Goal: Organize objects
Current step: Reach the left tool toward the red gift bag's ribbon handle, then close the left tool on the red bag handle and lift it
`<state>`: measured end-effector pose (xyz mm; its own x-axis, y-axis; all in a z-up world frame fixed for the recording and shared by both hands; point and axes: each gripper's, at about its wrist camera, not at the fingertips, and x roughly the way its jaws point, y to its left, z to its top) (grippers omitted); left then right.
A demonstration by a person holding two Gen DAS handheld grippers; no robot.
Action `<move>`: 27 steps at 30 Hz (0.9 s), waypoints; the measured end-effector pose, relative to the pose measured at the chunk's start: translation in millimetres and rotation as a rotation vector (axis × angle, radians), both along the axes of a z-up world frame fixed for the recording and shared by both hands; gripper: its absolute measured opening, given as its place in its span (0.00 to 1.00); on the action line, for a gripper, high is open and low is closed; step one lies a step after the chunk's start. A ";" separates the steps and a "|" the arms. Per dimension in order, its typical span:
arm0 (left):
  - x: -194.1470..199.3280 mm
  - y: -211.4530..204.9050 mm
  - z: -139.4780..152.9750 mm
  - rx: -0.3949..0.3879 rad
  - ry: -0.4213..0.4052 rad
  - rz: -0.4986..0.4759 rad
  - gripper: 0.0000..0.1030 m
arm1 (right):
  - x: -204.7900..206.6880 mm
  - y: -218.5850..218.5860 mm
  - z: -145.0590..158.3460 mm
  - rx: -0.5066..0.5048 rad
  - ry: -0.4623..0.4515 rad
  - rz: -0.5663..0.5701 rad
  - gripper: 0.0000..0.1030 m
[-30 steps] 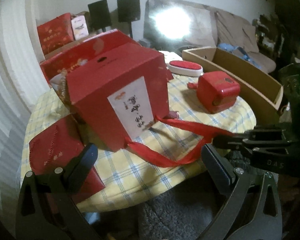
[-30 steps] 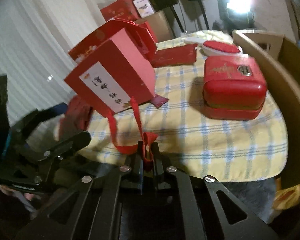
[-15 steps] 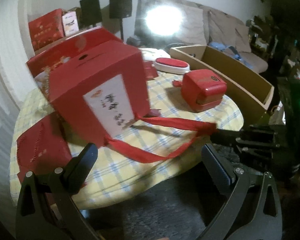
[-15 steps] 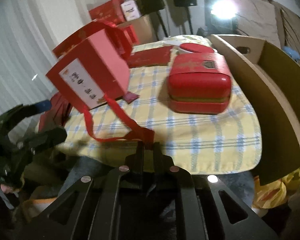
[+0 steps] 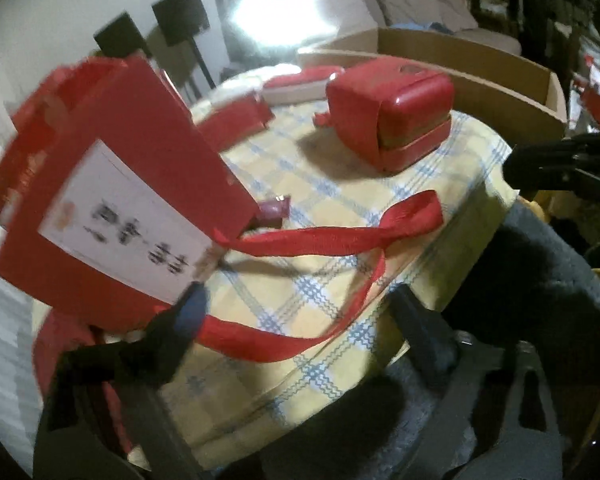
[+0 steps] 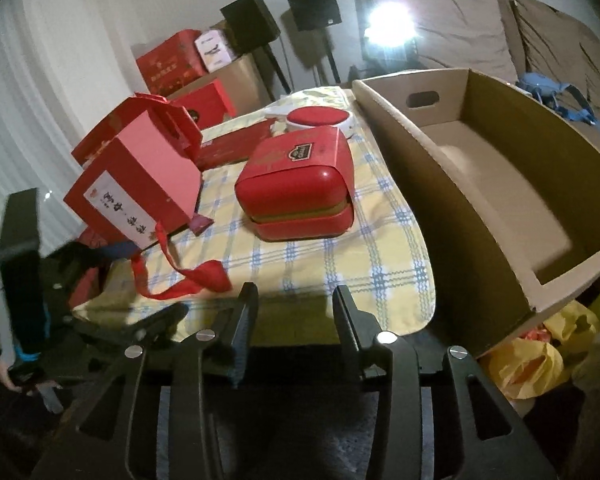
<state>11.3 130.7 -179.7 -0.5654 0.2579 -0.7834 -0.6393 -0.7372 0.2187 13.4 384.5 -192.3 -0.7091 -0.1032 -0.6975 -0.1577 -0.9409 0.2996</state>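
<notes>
Ahead of opening right tongs (image 6: 296,312), red ribbon (image 6: 204,278) lies free.

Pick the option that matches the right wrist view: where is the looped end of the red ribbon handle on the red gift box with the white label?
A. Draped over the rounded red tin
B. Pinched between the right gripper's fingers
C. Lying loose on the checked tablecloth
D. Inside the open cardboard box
C: the red ribbon handle lies slack on the checked tablecloth, and nothing is between the opening jaws of the right gripper.
</notes>
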 end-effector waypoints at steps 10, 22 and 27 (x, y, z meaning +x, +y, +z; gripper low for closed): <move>-14.4 -10.8 5.0 0.162 -0.215 0.009 0.01 | 0.6 2.7 -4.7 -0.025 -0.012 0.012 0.40; -39.6 -36.6 121.6 0.309 -0.026 0.036 0.01 | 1.2 4.4 -1.8 -0.038 -0.016 0.024 0.40; -84.2 -53.8 181.4 0.380 0.083 0.118 0.01 | 0.2 -0.3 -0.5 -0.038 -0.020 0.033 0.40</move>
<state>-73.0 76.9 1.7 -0.6657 0.4499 -0.5953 -0.5369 -0.8428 -0.0366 13.6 384.2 -192.8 -0.6905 -0.1534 -0.7069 -0.1327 -0.9338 0.3323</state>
